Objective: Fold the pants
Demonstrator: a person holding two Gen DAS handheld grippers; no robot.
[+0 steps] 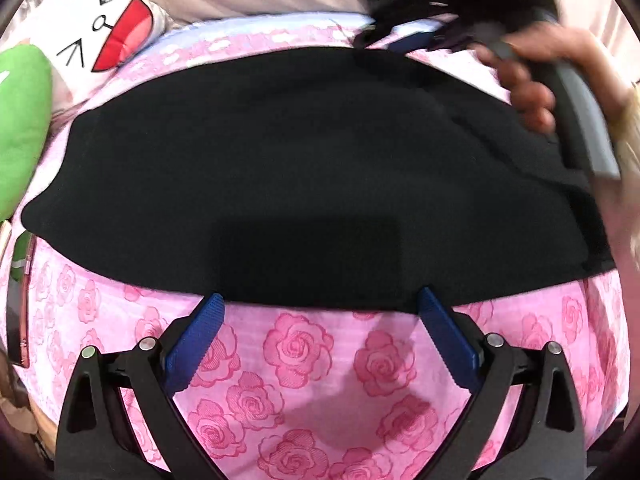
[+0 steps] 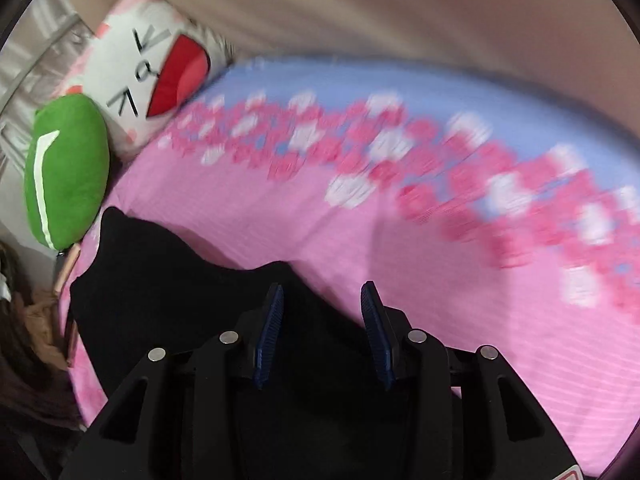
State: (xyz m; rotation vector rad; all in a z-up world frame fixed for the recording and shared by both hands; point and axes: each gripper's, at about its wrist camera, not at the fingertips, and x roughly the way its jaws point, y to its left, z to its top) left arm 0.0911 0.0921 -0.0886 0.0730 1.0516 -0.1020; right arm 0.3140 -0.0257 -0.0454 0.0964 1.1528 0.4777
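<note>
Black pants [image 1: 304, 168] lie folded in a wide flat band across a pink rose-print bedsheet [image 1: 304, 368]. My left gripper [image 1: 320, 304] is open, its blue fingertips at the near edge of the pants, holding nothing. My right gripper [image 1: 412, 36] shows in the left wrist view at the pants' far right edge, held by a hand. In the right wrist view the right gripper [image 2: 322, 296] is open and empty above the black pants [image 2: 192, 300], which fill the lower left. That view is motion-blurred.
A white pillow with a red mouth print [image 1: 100, 36] and a green cushion [image 1: 20, 128] sit at the far left of the bed; both show in the right wrist view, the white pillow [image 2: 156, 68] and the green cushion [image 2: 68, 168]. A beige wall [image 2: 360, 8] lies behind.
</note>
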